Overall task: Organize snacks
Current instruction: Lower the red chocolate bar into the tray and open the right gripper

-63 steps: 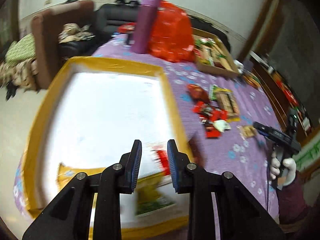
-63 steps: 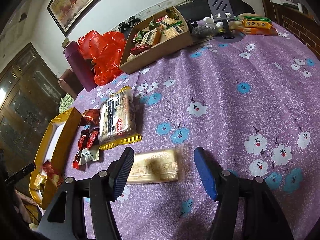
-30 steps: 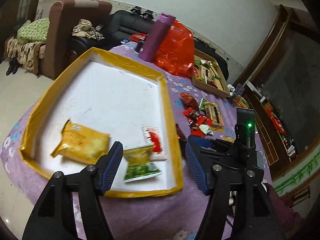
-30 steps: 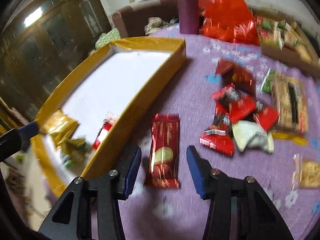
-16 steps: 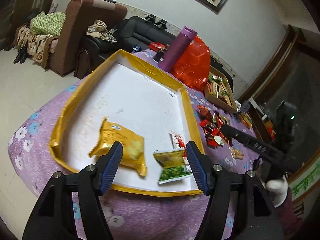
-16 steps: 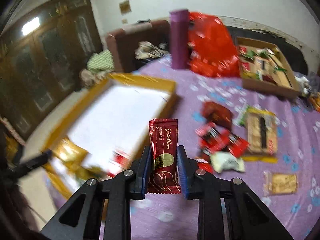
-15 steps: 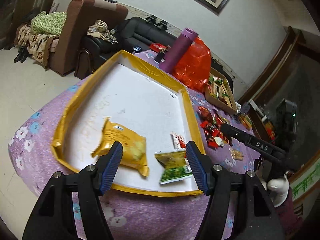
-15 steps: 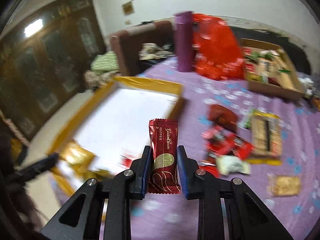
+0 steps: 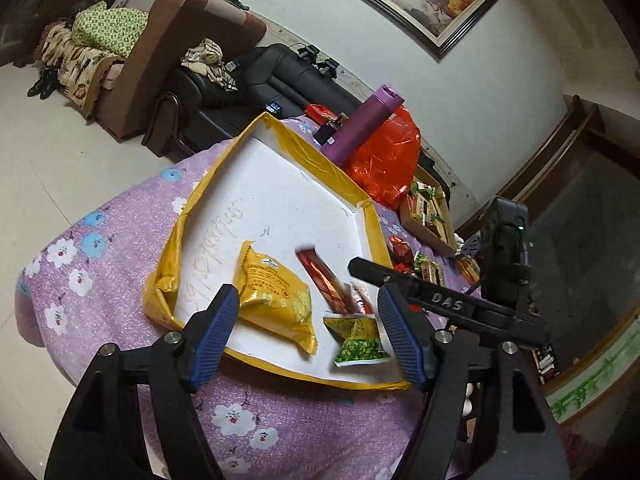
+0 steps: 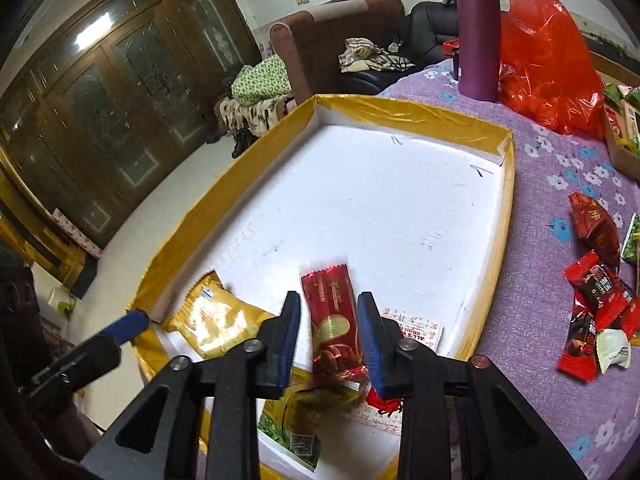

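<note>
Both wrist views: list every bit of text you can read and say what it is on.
"SANDWICH CRACKERS" on the yellow packet in the tray.
"DAS" on the right gripper arm, seen from the left wrist.
Gold script on the red wafer bar: blurred.
Handwritten digits on the tray floor: not legible.
White sachet print: too small.

The far two thirds of the gold-rimmed tray (image 10: 506,200) show bare white floor, open to approach from above. Its near end is crowded: a yellow cracker packet (image 10: 212,326), a green snack packet (image 9: 358,340), a white-and-red sachet (image 10: 412,330) and a red wafer bar (image 10: 334,316) lie close together. Beyond the far rim, a purple flask (image 10: 478,32) and red plastic bag (image 10: 548,52) stand upright. Right of the tray, loose red candies (image 10: 596,292) clutter the purple cloth (image 10: 540,400).
</note>
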